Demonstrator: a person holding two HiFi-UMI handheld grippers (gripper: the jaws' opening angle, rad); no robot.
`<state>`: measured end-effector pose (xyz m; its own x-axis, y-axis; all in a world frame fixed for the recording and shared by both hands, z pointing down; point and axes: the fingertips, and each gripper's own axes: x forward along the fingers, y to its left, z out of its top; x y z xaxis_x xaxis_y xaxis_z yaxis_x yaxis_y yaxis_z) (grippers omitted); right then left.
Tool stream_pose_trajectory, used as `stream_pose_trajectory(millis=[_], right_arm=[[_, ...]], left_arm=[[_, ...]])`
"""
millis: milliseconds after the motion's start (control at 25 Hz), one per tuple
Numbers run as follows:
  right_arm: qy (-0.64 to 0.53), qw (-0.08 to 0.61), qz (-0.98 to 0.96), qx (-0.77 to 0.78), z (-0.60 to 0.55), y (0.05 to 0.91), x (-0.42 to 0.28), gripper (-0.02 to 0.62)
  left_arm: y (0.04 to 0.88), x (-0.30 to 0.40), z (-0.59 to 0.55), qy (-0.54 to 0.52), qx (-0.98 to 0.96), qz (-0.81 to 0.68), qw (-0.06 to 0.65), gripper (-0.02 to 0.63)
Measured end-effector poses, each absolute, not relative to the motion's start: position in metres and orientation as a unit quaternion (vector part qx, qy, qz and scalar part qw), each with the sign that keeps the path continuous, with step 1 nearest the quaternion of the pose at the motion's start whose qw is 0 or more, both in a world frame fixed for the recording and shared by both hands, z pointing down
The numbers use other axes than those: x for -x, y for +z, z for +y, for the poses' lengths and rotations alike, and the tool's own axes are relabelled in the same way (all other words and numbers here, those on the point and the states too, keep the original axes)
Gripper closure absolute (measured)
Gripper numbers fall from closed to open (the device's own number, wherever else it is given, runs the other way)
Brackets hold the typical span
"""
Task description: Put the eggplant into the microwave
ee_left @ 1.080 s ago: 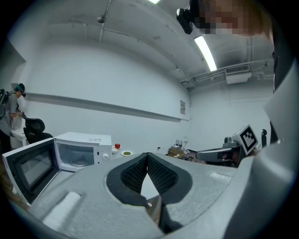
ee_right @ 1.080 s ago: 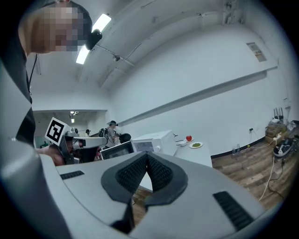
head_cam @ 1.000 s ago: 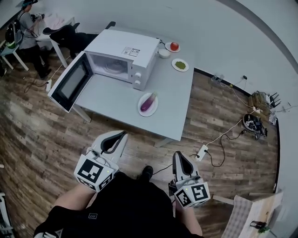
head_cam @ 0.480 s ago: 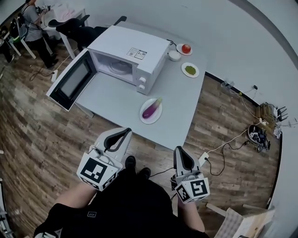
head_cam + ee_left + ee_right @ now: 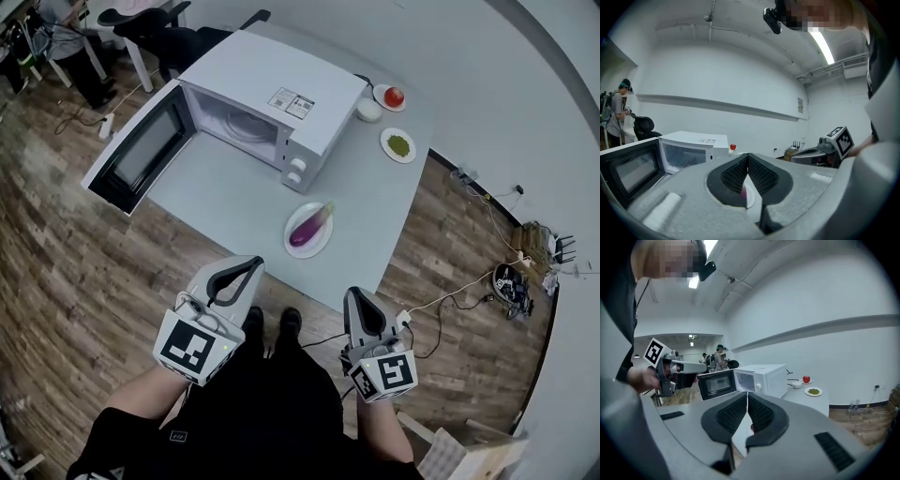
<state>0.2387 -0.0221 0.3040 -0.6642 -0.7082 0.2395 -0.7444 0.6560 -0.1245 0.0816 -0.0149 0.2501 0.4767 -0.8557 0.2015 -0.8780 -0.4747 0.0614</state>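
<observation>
A purple eggplant lies on a white plate near the front edge of the grey table. Behind it to the left stands a white microwave with its door swung wide open and its inside empty. My left gripper and right gripper hang side by side over the wooden floor, short of the table, both pointing at it. In the left gripper view the left gripper is shut on nothing. In the right gripper view the right gripper is likewise shut and empty.
On the table to the right of the microwave are a tomato on a saucer, a small white bowl and a plate of green food. A power strip with cables lies on the floor at the right. A person stands far back left.
Both grippers and the head have come closer to the table, and the plate with the eggplant now lies nearer to the fingertips. Nothing on the table has moved.
</observation>
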Motion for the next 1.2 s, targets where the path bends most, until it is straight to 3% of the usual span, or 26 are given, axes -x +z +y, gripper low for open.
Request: stream_pose_trajectory(millis=[1200], right_arm=[[0.069,0.210,-0.929,-0.296,-0.119,0.431,-0.219,0.577]], left_arm=[[0.390,-0.092,-0.091,0.092,-0.828,-0.529,0.160,0.598]])
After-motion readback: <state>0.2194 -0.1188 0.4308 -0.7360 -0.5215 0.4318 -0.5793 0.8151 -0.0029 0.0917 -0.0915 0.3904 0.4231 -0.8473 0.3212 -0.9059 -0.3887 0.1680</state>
